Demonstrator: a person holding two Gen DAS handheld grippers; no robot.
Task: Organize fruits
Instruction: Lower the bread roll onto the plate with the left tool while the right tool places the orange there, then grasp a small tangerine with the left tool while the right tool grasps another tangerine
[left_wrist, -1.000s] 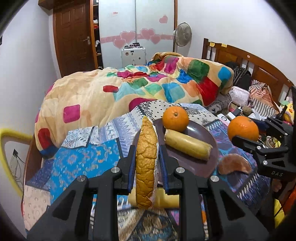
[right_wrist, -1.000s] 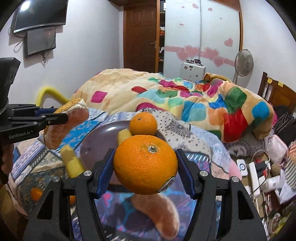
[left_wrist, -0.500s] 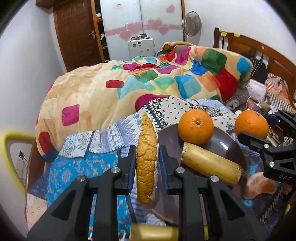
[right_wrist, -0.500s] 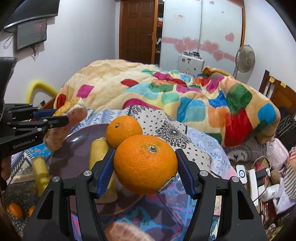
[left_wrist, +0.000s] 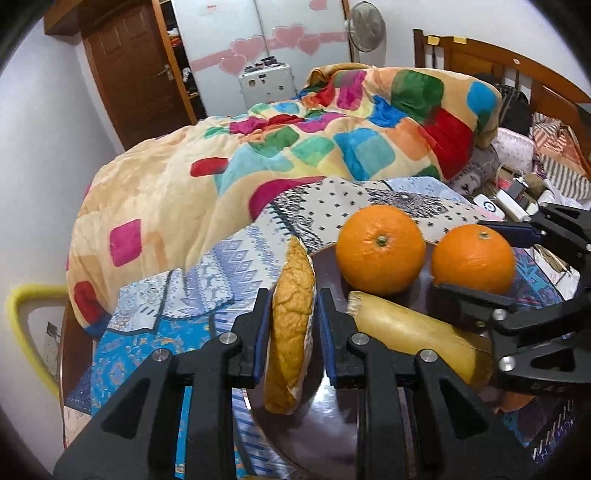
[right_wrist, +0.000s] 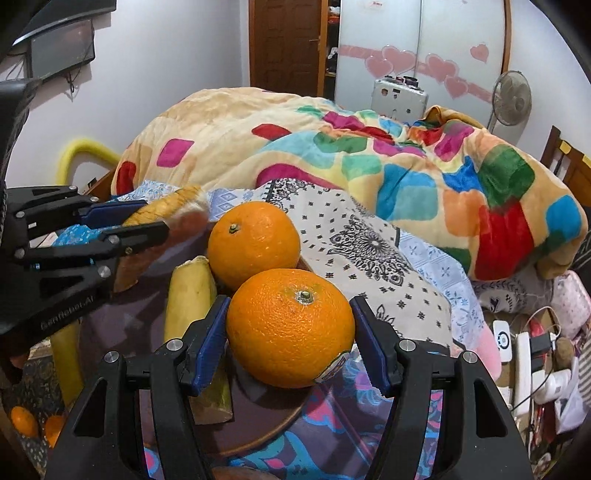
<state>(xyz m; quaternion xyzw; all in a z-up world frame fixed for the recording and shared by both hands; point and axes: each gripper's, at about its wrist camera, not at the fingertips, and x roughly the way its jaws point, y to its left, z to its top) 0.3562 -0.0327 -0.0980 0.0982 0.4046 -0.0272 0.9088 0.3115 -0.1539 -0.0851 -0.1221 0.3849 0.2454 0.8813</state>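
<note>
A dark round plate (left_wrist: 325, 439) lies on the patterned bedspread and holds an orange (left_wrist: 381, 249) and a peeled banana piece (left_wrist: 410, 338). My left gripper (left_wrist: 291, 325) is shut on a bread-like bun (left_wrist: 291, 332) and holds it on edge over the plate's left rim. My right gripper (right_wrist: 290, 332) is shut on a second orange (right_wrist: 290, 332), low over the plate's right side (right_wrist: 266, 424), beside the first orange (right_wrist: 253, 243) and the banana (right_wrist: 190, 295). The held orange (left_wrist: 472, 258) also shows in the left wrist view.
A colourful quilt (left_wrist: 295, 147) is heaped behind the plate. Another banana (right_wrist: 66, 365) and small oranges (right_wrist: 24, 421) lie left of the plate. A charger and cables (right_wrist: 524, 354) clutter the right side. A wooden headboard (left_wrist: 498, 66) stands at the far right.
Both grippers have moved forward and down toward the plate. The held orange has come in over the plate beside the first orange. The bun is now over the plate's left rim.
</note>
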